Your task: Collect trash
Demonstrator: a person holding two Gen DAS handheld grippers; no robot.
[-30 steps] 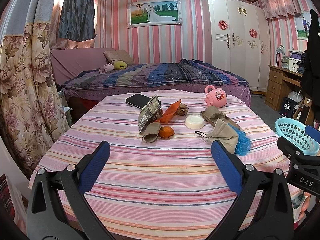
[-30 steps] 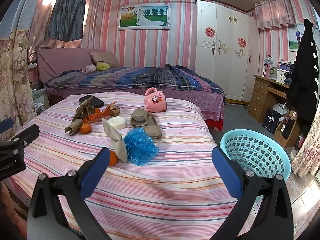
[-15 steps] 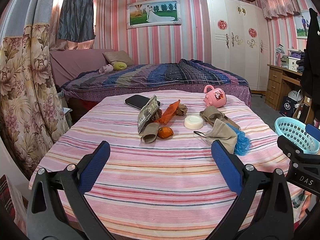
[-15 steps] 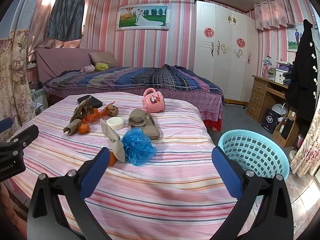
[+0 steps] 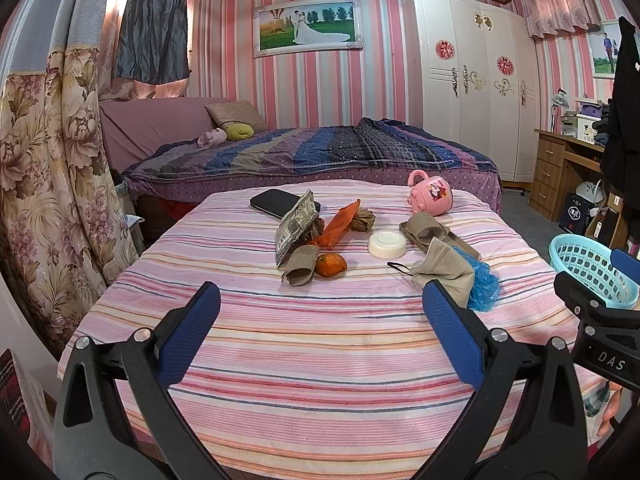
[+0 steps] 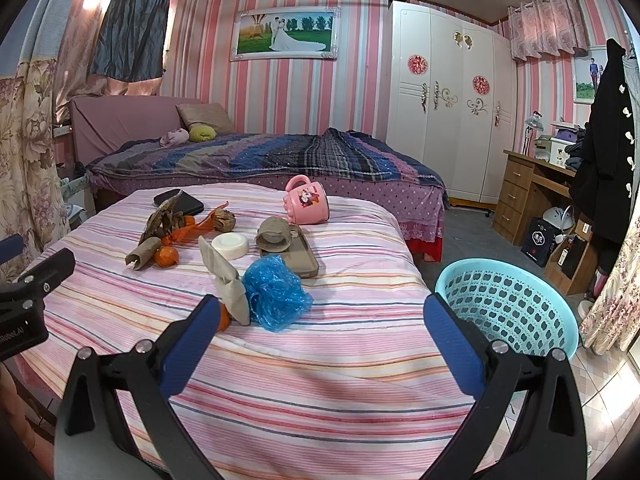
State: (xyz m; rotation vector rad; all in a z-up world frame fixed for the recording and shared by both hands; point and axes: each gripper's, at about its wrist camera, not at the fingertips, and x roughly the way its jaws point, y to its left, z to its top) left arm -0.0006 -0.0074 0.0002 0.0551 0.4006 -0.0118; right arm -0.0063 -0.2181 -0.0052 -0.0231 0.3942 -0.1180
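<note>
Trash lies on the pink striped table (image 5: pixel 320 344): a crumpled blue plastic bag (image 6: pixel 276 292), brown paper scraps (image 5: pixel 444 268), a cardboard roll (image 5: pixel 300 268), an orange peel (image 5: pixel 330 265), an orange wrapper (image 5: pixel 340 224) and a printed packet (image 5: pixel 296 226). A light blue mesh basket (image 6: pixel 508 304) stands on the floor right of the table. My left gripper (image 5: pixel 320 320) is open and empty above the near table edge. My right gripper (image 6: pixel 320 320) is open and empty, near the blue bag.
A pink mug (image 5: pixel 432 198), a white round lid (image 5: pixel 387 244), a brown tray (image 6: pixel 296 256) and a black case (image 5: pixel 276 202) also sit on the table. A bed (image 5: pixel 312 152) lies behind, a wardrobe (image 5: pixel 472 80) and desk (image 5: pixel 568 172) at right, curtains (image 5: pixel 44 180) at left.
Both grippers have drifted slightly; the table objects shift a little in view. Nothing was grasped or released.
</note>
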